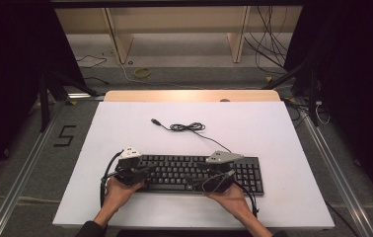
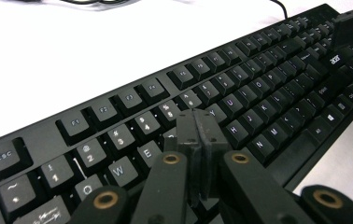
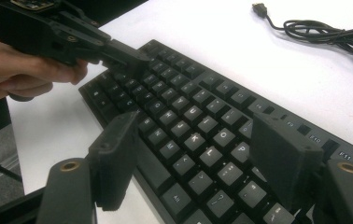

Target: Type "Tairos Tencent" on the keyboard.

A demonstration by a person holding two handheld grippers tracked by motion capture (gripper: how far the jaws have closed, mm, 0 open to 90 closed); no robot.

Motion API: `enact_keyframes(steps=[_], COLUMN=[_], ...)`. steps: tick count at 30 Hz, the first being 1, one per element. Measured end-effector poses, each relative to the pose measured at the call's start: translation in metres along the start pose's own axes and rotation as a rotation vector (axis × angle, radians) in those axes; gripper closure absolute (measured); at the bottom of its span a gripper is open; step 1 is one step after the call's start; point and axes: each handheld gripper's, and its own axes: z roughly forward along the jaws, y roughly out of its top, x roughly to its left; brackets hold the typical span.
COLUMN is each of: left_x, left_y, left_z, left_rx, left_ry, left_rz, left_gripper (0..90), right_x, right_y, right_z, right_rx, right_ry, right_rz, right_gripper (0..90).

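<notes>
Keyboard (image 1: 199, 174) lies lengthwise left-right; left claw (image 2: 198, 133) pressed together, right claw (image 3: 198, 154) spread.

Surface: white rectangular tabletop (image 1: 273, 133) on a light wooden table.
On it: black full-size keyboard (image 1: 174, 170); its black coiled USB cable (image 1: 187, 127) lay behind.

A grey floor (image 1: 184, 54) surrounds the white table (image 1: 125, 128), with loose cables (image 1: 268, 44) at the far right. Pale wooden shelf legs (image 1: 120, 39) stand beyond, and dark curtains (image 1: 12, 74) hang on both sides.
</notes>
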Motion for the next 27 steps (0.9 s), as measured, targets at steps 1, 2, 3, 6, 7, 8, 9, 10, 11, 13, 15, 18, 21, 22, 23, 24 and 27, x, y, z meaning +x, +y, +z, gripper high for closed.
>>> enact_keyframes(steps=[1,2,3,6,7,8,9,10,11,13,15,18,21,22,23,24,27], left_x=[0.0,0.0,0.0,0.0,0.0,0.0,0.0,0.001,0.001,0.002,0.003,0.003,0.002,0.002,0.002,0.002,0.003], left_y=[0.001,0.001,0.002,0.003,0.004,0.004,0.004,0.004,0.004,0.005,0.005,0.005,0.005,0.005,0.005,0.005,0.005], left_z=[0.001,0.002,0.003,0.005,0.005,0.005,0.006,0.005,0.006,0.006,0.007,0.008,0.01,0.011,0.012,0.013,0.015], left_rx=[0.003,0.003,0.007,0.01,0.013,0.013,0.014,0.018,0.018,0.017,0.018,0.024,0.026,0.028,0.028,0.034,0.038], left_ry=[-0.002,-0.001,-0.002,-0.001,-0.001,0.0,0.001,0.002,0.003,0.002,0.003,0.003,0.004,0.002,0.003,0.003,0.004], left_rz=[0.002,-0.001,0.001,0.003,0.002,-0.002,-0.003,-0.004,-0.006,-0.008,-0.005,-0.004,-0.007,-0.007,-0.007,-0.008,-0.006], left_gripper=[89.0,89.0,89.0,89.0,89.0,89.0,89.0,89.0,89.0,89.0,89.0,89.0,89.0,89.0,89.0,89.0,89.1], right_x=[0.0,0.0,0.0,0.0,0.001,0.001,0.001,0.001,0.002,0.002,0.002,0.003,0.003,0.003,0.003,0.003,0.003], right_y=[0.0,0.0,0.0,-0.001,-0.001,-0.001,-0.001,-0.001,-0.001,-0.001,-0.001,-0.002,-0.002,-0.002,-0.002,-0.002,-0.002], right_z=[0.0,-0.001,-0.001,-0.002,-0.002,-0.002,-0.003,-0.003,-0.003,-0.003,-0.003,-0.002,-0.002,-0.002,-0.002,-0.002,-0.002], right_rx=[-0.001,-0.002,-0.004,-0.005,-0.005,-0.007,-0.007,-0.007,-0.007,-0.007,-0.006,-0.005,-0.004,-0.004,-0.004,-0.003,-0.005], right_ry=[0.0,-0.001,0.0,0.002,0.003,0.003,0.004,0.004,0.004,0.005,0.005,0.007,0.007,0.008,0.007,0.008,0.007], right_rz=[0.0,0.0,0.0,0.0,0.0,0.0,0.002,0.001,0.001,0.0,-0.001,-0.003,-0.002,-0.003,-0.002,-0.003,-0.002], right_gripper=[33.7,33.6,33.4,33.1,33.0,32.9,32.9,32.8,32.7,32.6,32.6,32.6,32.6,32.6,32.6,32.6,32.6])
